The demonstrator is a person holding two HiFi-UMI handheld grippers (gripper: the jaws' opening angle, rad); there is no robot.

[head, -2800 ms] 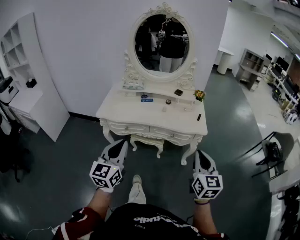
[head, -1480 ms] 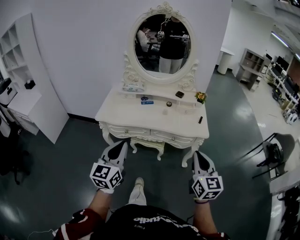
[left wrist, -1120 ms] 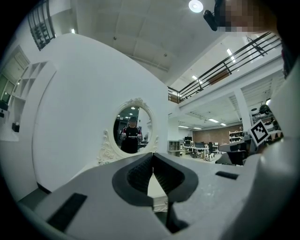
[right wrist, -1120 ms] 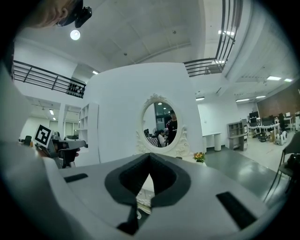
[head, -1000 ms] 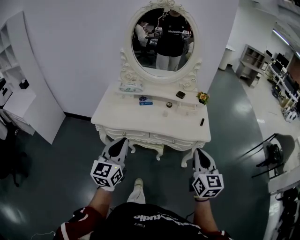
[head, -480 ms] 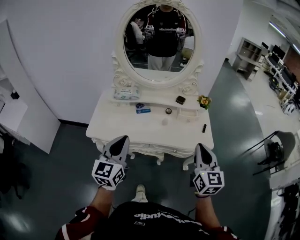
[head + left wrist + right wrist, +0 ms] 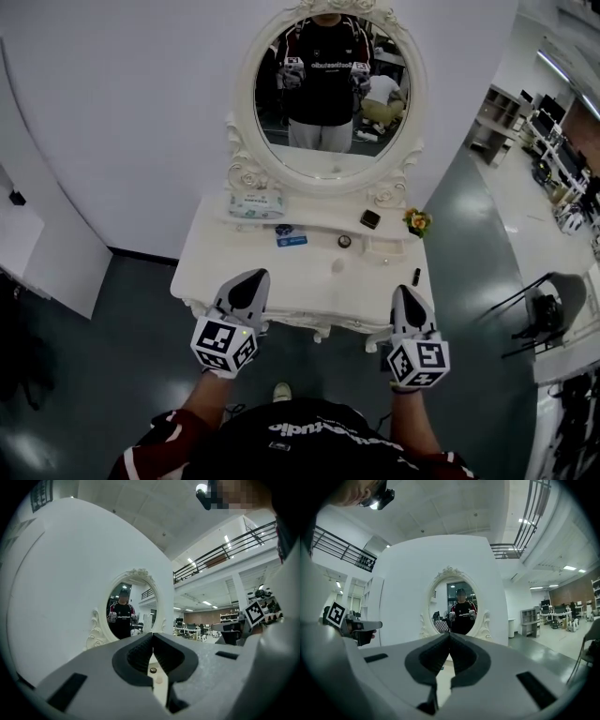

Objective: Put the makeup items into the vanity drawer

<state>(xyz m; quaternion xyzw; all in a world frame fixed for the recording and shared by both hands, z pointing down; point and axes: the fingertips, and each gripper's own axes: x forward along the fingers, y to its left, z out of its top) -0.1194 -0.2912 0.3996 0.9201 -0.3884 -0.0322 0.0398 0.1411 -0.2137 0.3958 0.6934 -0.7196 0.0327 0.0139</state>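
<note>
A white vanity table (image 7: 234, 272) with an oval mirror (image 7: 330, 84) stands ahead of me. On its top lie a black compact (image 7: 370, 219), a small round jar (image 7: 344, 241), a pale round item (image 7: 337, 267), a black lipstick tube (image 7: 415, 277) and blue items (image 7: 290, 238). My left gripper (image 7: 253, 277) hovers over the table's front left edge, shut and empty. My right gripper (image 7: 407, 292) hangs at the front right edge, also shut and empty. The jaws meet in the left gripper view (image 7: 153, 634) and the right gripper view (image 7: 449, 633). The drawer fronts are mostly hidden under the table's edge.
A tissue box (image 7: 255, 203) and a small pot of flowers (image 7: 416, 222) sit on the raised back shelf. A white shelf unit (image 7: 28, 253) stands at the left, a black chair (image 7: 544, 300) at the right. Dark green floor surrounds the vanity.
The person has stepped closer, so the vanity now lies right under both gripper tips and the mirror fills more of the view. Both grippers stay shut and keep their stance.
</note>
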